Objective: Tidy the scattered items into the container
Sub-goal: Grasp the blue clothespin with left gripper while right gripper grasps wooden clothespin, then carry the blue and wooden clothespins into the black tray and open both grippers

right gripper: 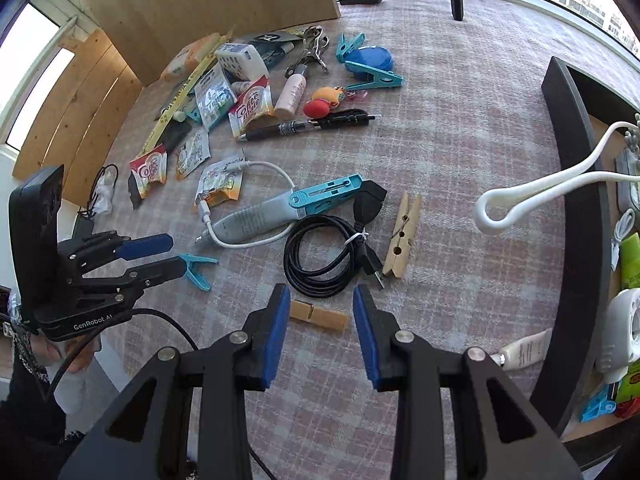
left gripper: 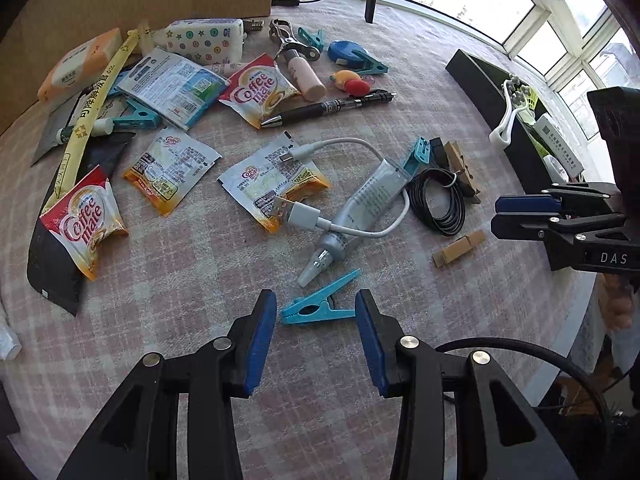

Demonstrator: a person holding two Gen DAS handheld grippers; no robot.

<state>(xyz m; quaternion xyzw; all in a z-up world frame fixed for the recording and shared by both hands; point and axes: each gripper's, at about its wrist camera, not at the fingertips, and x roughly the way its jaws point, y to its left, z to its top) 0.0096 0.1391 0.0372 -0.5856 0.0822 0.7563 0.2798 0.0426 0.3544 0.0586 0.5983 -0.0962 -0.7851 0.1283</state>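
My black container (right gripper: 576, 216) stands at the table's right edge, part filled. My right tongs (right gripper: 320, 332) hang open over the wooden peg (right gripper: 319, 317), its long axis running across the gap between the pads. My left tongs (left gripper: 316, 336) hang open likewise over the blue peg (left gripper: 320, 300).

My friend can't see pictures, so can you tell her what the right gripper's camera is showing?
The right gripper hangs open over a small wooden clothespin lying between its blue pads on a checked cloth. Past it lie a coiled black cable, another wooden clothespin, a grey tube and Coffee mate sachets. The left gripper straddles a blue clip; a black container stands right.
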